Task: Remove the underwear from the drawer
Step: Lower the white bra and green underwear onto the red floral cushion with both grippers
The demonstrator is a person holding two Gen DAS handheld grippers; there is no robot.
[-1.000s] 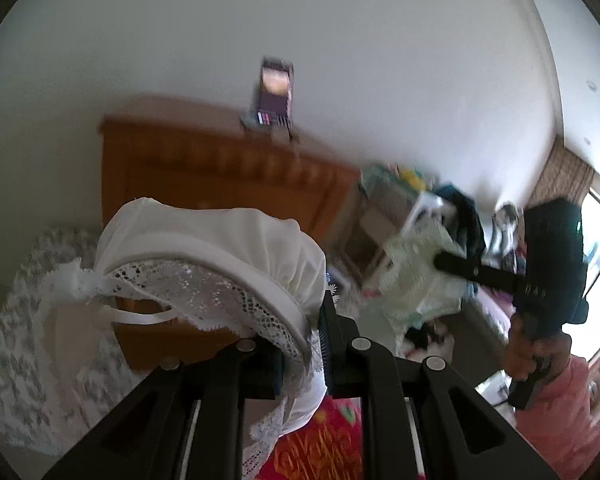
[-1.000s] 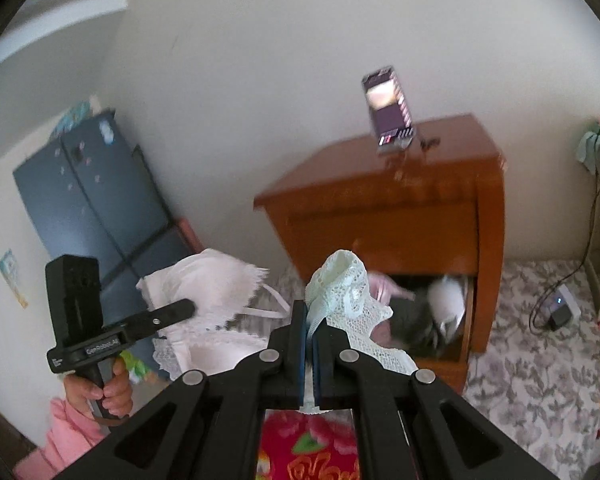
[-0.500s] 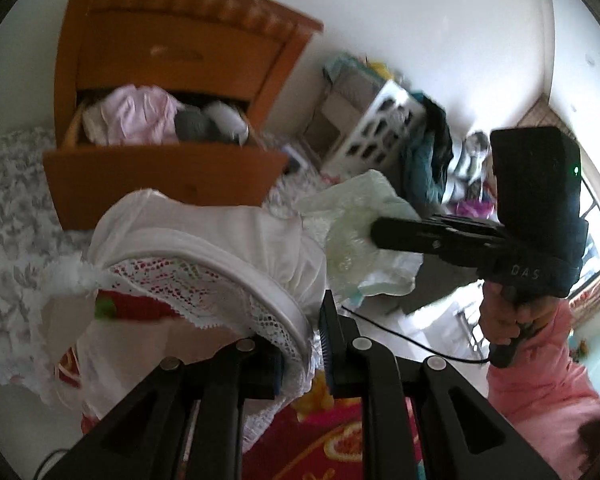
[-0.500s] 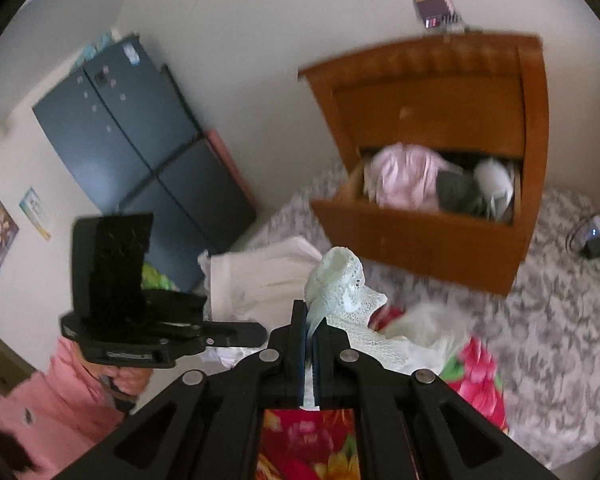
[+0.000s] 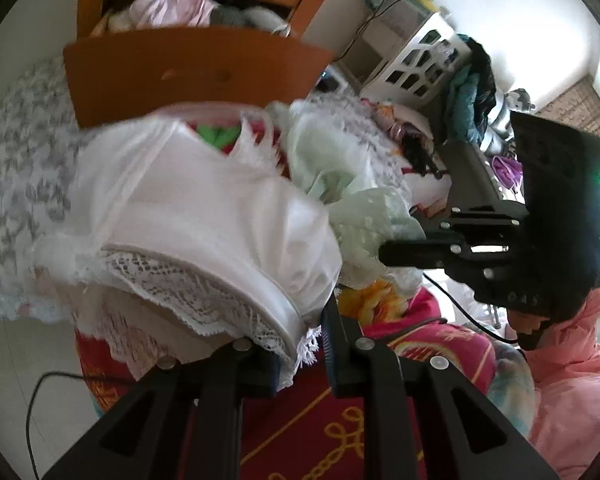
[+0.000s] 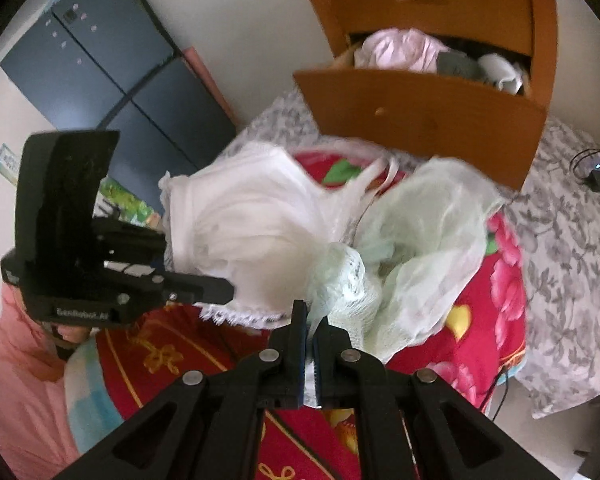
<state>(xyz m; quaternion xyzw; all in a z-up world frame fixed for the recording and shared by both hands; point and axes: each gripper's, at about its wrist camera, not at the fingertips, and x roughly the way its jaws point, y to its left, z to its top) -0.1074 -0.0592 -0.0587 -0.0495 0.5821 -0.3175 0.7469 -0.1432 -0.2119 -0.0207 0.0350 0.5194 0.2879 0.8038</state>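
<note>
- In the left wrist view, the left gripper (image 5: 314, 338) pinches the lace hem of the white bra (image 5: 204, 216), its jaws having just eased a little wider, above a red blanket (image 5: 300, 412).
- In the right wrist view, the right gripper (image 6: 311, 330) is nearly closed on the pale green underwear (image 6: 416, 248); both garments hang outside the open drawer (image 6: 420, 116).

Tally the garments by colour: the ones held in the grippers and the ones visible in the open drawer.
White, held: 1
Pale green, held: 1
Pink, in drawer: 1
Grey, in drawer: 1
White, in drawer: 1
Total: 5
</note>
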